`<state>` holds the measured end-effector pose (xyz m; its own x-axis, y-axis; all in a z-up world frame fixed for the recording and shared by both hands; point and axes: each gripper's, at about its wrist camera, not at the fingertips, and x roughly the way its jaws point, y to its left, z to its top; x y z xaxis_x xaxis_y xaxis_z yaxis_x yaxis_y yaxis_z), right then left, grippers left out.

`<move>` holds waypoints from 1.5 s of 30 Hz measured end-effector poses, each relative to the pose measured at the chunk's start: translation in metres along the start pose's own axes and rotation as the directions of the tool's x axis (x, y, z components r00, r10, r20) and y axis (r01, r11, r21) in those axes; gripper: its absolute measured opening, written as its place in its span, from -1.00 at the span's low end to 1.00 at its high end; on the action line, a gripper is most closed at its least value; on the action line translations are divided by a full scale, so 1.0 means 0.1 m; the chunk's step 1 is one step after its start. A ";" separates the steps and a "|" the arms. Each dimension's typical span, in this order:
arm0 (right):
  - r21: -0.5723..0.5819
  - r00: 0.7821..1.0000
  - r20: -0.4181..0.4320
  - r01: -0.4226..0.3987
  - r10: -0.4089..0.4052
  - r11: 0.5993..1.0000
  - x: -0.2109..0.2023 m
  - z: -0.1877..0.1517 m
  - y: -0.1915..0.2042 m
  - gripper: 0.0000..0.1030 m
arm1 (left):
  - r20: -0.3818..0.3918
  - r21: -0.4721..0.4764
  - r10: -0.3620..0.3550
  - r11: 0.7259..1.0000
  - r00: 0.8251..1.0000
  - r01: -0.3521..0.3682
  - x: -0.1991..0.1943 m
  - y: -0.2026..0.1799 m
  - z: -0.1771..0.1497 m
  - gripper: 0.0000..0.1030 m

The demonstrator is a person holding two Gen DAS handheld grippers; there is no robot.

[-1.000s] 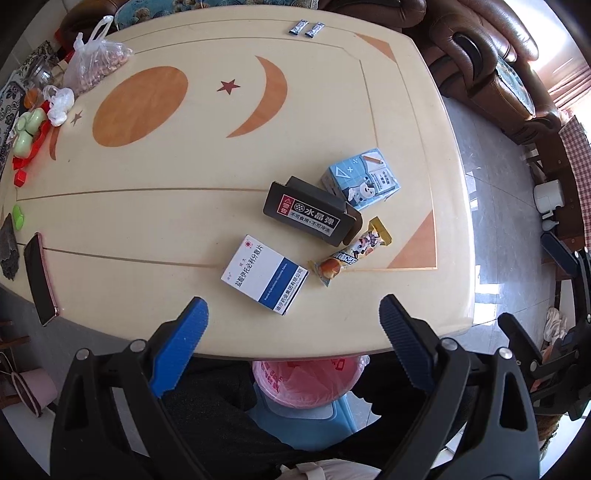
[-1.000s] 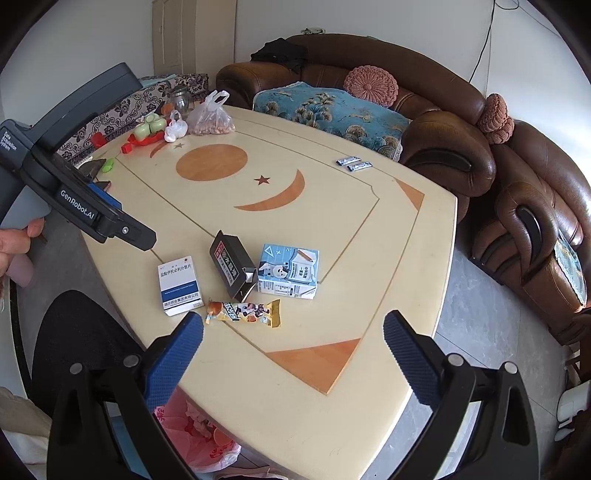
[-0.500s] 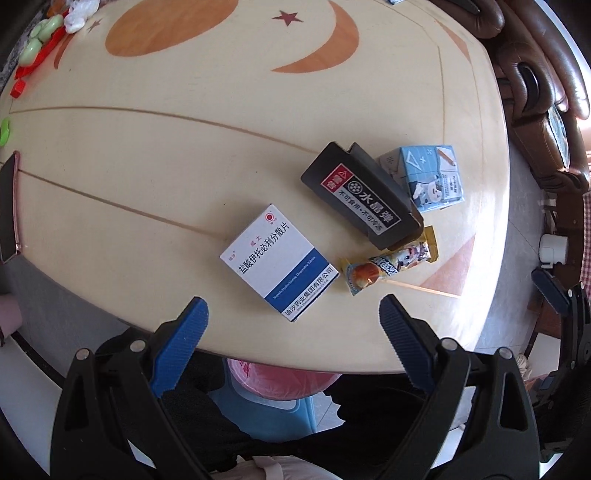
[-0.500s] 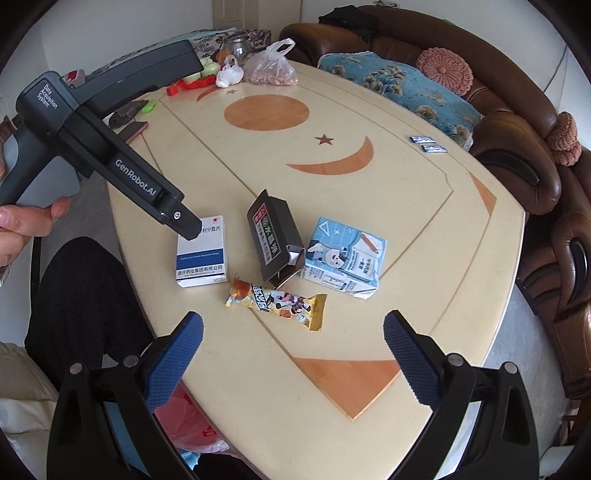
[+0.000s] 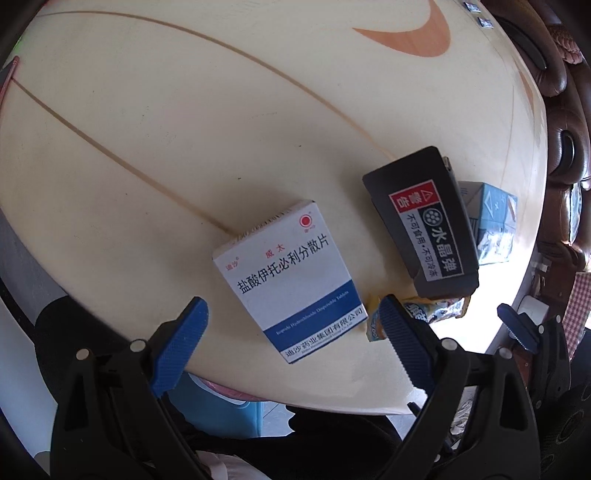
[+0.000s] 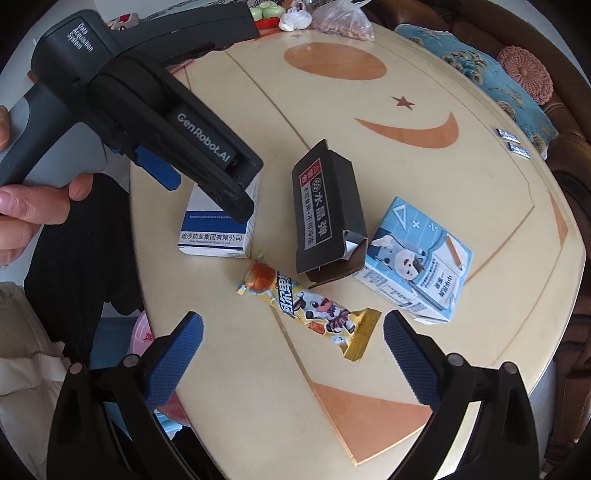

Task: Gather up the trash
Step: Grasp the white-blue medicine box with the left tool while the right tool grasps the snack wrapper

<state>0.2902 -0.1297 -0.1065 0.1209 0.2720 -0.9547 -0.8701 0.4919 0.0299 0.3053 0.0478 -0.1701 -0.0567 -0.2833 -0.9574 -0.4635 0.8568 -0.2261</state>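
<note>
2 blue-padded fingers of the left gripper (image 5: 291, 325) stand wide apart in the left wrist view, hanging over the near end of the white medicine box (image 5: 291, 277), which lies flat on the cream table (image 5: 184, 129). Right of it the black carton (image 5: 424, 221) covers most of the blue milk carton (image 5: 493, 221), and the right finger (image 5: 402, 339) hides much of the snack wrapper (image 5: 424, 314), so its print is hard to read. Below the table edge a pink-lined bin (image 5: 229, 391) shows only as a sliver; its contents cannot be made out.

From the right wrist, the right gripper (image 6: 293, 350) is spread open and empty above the snack wrapper (image 6: 310, 306). The left gripper's body (image 6: 166, 122) crosses the medicine box (image 6: 218, 229), hiding its upper half. The black carton (image 6: 325, 206) lies with its near flap open, touching the milk carton (image 6: 417, 258). At the far edge a plastic bag (image 6: 343, 22) holds what may be nuts, cut off by the frame. The bin (image 6: 142, 332) peeks pink beside the table.
</note>
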 end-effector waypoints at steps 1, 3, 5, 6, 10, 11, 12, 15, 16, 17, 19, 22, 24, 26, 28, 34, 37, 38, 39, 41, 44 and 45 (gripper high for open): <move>-0.014 1.000 -0.011 -0.002 0.002 1.000 0.04 0.02 0.00 0.86 | -0.006 -0.014 -0.002 1.000 1.000 0.002 0.04 0.02 0.01 0.77; -0.042 1.000 -0.027 -0.004 0.003 0.999 0.13 0.05 0.01 0.86 | -0.015 -0.039 -0.009 0.999 1.000 0.009 0.10 0.06 0.03 0.77; -0.059 0.999 -0.049 -0.012 0.009 0.998 0.22 0.08 0.00 0.86 | -0.024 -0.053 -0.017 0.999 1.000 0.015 0.17 0.08 0.03 0.78; -0.062 0.998 -0.058 -0.016 0.012 0.998 0.26 0.09 -0.01 0.86 | -0.011 -0.055 -0.015 0.998 1.000 0.014 0.16 0.08 0.03 0.78; -0.059 0.995 -0.088 -0.055 0.050 0.997 0.41 0.09 -0.02 0.86 | -0.002 -0.060 -0.015 0.998 1.000 0.015 0.20 0.09 0.05 0.79; -0.056 0.994 -0.092 -0.058 0.052 0.997 0.44 0.09 -0.02 0.86 | -0.002 -0.062 -0.011 0.998 1.000 0.010 0.21 0.09 0.04 0.79; -0.054 0.993 -0.101 -0.065 0.059 0.996 0.49 0.08 -0.01 0.86 | 0.000 -0.060 -0.004 0.998 1.000 0.004 0.22 0.07 -0.01 0.79; -0.062 0.994 -0.099 -0.053 0.047 0.997 0.56 0.04 0.01 0.77 | 0.009 -0.066 0.012 0.998 1.000 -0.012 0.24 0.05 -0.04 0.79; -0.053 0.995 -0.090 -0.050 0.045 0.997 0.56 0.03 0.01 0.77 | 0.011 -0.068 0.015 0.998 1.000 -0.014 0.25 0.06 -0.06 0.79; -0.033 0.996 -0.077 -0.048 0.046 0.998 0.55 0.03 -0.01 0.72 | 0.014 -0.071 0.015 0.997 1.000 -0.014 0.25 0.07 -0.08 0.79; 0.018 0.999 -0.041 -0.020 0.020 1.000 0.51 0.00 -0.05 0.49 | 0.021 -0.073 0.017 0.997 1.000 -0.015 0.25 0.08 -0.10 0.79; 0.069 0.999 -0.019 0.049 -0.047 0.996 0.48 -0.02 -0.08 0.08 | 0.026 -0.057 0.039 0.998 0.999 -0.038 0.23 0.05 -0.12 0.72; 0.109 0.998 -0.006 0.067 -0.067 0.992 0.47 -0.07 -0.07 0.01 | 0.031 -0.056 0.044 0.998 0.999 -0.042 0.23 0.05 -0.15 0.66; 0.148 0.996 0.002 0.085 -0.086 0.985 0.45 -0.09 -0.01 -0.16 | 0.040 -0.048 0.040 0.998 0.998 -0.038 0.24 0.05 -0.20 0.60; 0.188 0.995 0.005 0.101 -0.104 0.977 0.44 -0.11 0.04 -0.33 | 0.058 -0.030 0.025 0.999 0.998 -0.023 0.21 0.03 -0.24 0.41; 0.253 0.991 0.010 0.127 -0.134 0.959 0.43 -0.16 0.13 -0.64 | 0.059 0.004 0.010 1.000 0.998 -0.010 0.25 0.08 -0.34 0.39; 0.296 0.993 0.009 0.109 -0.117 0.949 0.40 -0.18 0.06 -0.65 | 0.066 0.033 0.016 0.999 0.998 -0.018 0.26 0.10 -0.39 0.38; 0.313 0.994 0.009 0.098 -0.107 0.945 0.39 -0.19 0.05 -0.65 | 0.069 0.049 0.015 0.999 0.997 -0.018 0.25 0.11 -0.41 0.38; 0.325 0.995 0.010 0.095 -0.104 0.941 0.37 -0.21 0.05 -0.65 | 0.075 0.065 0.014 0.998 0.997 -0.019 0.23 0.11 -0.41 0.38; 0.250 0.967 0.046 0.232 -0.251 0.940 0.32 -0.26 0.11 -0.65 | 0.092 0.096 0.016 0.995 0.996 -0.024 0.21 0.13 -0.46 0.38; 0.345 0.994 0.021 0.097 -0.111 0.934 0.24 -0.25 0.09 -0.65 | 0.120 0.129 0.016 0.991 0.993 -0.032 0.15 0.13 -0.49 0.38; 0.351 0.992 0.027 0.102 -0.119 0.931 0.23 -0.27 0.15 -0.65 | 0.128 0.135 0.015 0.990 0.992 -0.032 0.13 0.14 -0.50 0.38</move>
<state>0.2676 -0.1384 -0.1362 0.2369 0.2339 -0.9430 -0.6297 0.7761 0.0344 0.2539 0.0349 -0.1767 0.0500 -0.2129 -0.9758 -0.3381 0.9157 -0.2171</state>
